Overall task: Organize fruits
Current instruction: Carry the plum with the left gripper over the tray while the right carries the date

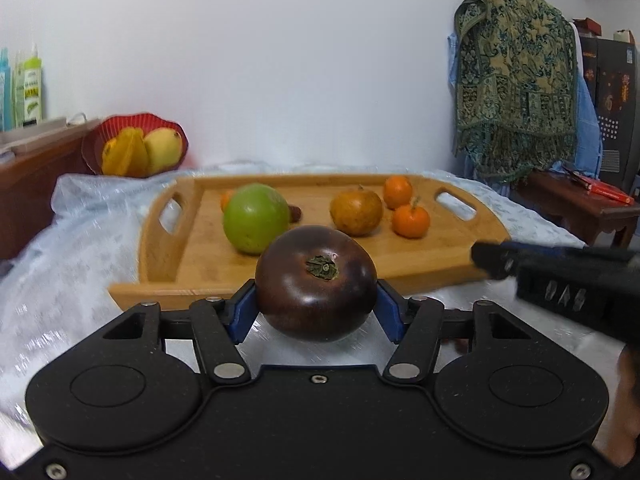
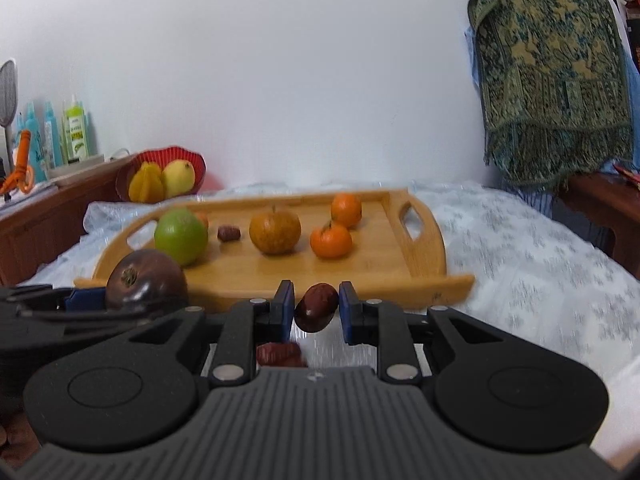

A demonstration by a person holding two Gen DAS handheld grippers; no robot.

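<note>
Carrying step: left gripper point(image 1: 316, 304) clamps dark round fruit point(image 1: 316, 282) at frame centre, right gripper point(image 2: 316, 310) pinches small red fruit point(image 2: 316, 306), perhaps a jujube; next, both go onto wooden tray point(image 2: 424, 240).

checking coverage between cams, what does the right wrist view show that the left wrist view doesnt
Only the right wrist view: the right gripper shut on a small dark red fruit, another small red fruit on the cloth below it, and an orange-handled tool on the side shelf.

Only the left wrist view: a red book on a low wooden table, and a dark cabinet behind it.

Both: the left gripper holding the dark purple fruit, the wooden tray with a green fruit, a brownish fruit and two tangerines, and the red bowl.
</note>
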